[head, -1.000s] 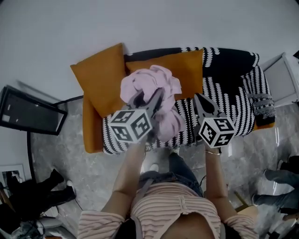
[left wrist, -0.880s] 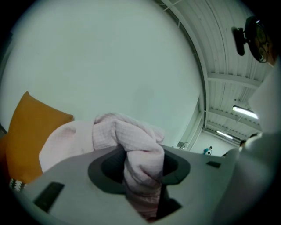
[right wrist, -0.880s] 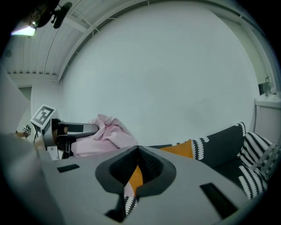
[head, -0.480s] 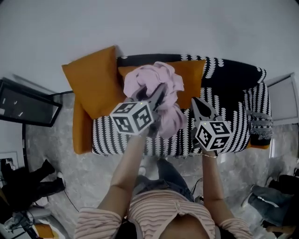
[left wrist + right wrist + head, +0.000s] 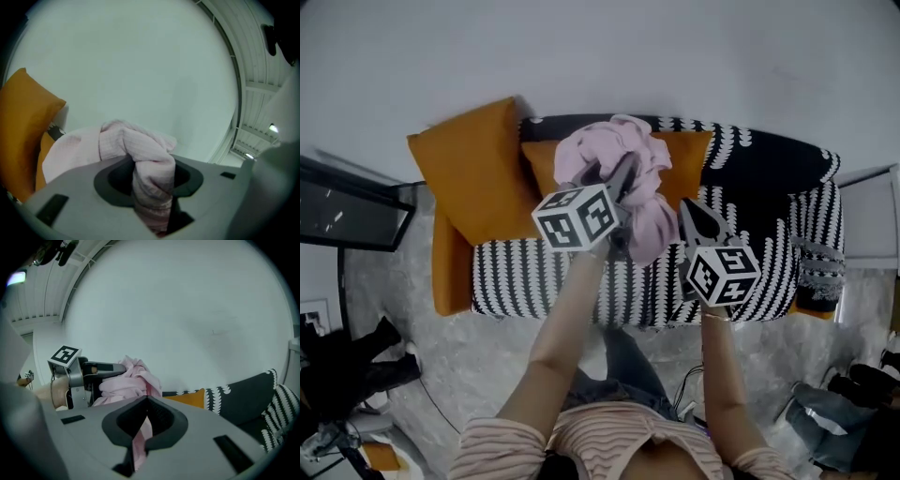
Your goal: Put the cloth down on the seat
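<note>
A bunched pink cloth point(image 5: 619, 155) hangs in the air over the sofa's backrest and seat point(image 5: 534, 277), which has a black-and-white striped cover. My left gripper point(image 5: 623, 183) is shut on a thick fold of the cloth point(image 5: 140, 150), which fills the gap between the jaws point(image 5: 152, 187). My right gripper point(image 5: 686, 211) sits just right of the bundle, shut on a thin strip of the cloth point(image 5: 138, 446). The right gripper view also shows the left gripper point(image 5: 101, 369) beside the bundle point(image 5: 129, 380).
Two orange cushions point(image 5: 473, 173) point(image 5: 680, 164) lean on the sofa's back at left and centre. A dark screen point(image 5: 347, 216) stands on the left and a white cabinet point(image 5: 872, 206) on the right. Shoes point(image 5: 347, 361) lie on the marble floor. A plain wall is behind.
Both grippers have carried the cloth forward and lower, towards the sofa. The sofa now lies closer under them. Both grips look unchanged.
</note>
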A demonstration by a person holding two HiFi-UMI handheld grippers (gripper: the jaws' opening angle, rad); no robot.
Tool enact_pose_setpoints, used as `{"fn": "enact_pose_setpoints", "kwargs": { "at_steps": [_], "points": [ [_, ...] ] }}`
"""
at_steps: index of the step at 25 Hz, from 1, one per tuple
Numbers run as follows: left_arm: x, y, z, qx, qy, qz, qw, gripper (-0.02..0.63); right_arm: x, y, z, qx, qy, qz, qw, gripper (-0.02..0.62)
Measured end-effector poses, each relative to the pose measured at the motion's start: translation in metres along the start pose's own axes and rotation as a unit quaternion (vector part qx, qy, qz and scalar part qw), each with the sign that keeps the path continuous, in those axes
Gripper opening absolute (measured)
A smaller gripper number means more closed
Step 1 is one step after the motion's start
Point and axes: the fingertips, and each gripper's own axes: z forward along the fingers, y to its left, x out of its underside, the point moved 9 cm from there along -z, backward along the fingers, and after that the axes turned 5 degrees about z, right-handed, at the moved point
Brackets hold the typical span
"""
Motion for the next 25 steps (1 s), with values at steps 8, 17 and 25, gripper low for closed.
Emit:
{"fn": "enact_pose_setpoints", "kwargs": {
  "at_steps": [8,17,25],
  "points": [
    [0.000,0.006,0.045,-0.012,-0.001,-0.008,0.9999,0.173,0.001,-0.025,0.028,0.007,0.017,-0.012,1.000,0.008],
    [0.004,0.026,0.085,-0.047,-0.003,-0.027,0.9985,0.173,-0.018,-0.046,0.072,0.009,0.015,-0.016,1.000,0.008],
    [-0.011,0.045,0.111,-0.067,-0.045,-0.064,0.9946,0.173,-0.026,-0.051,0.091,0.004,0.024,-0.047,0.999,0.008]
  ]
}}
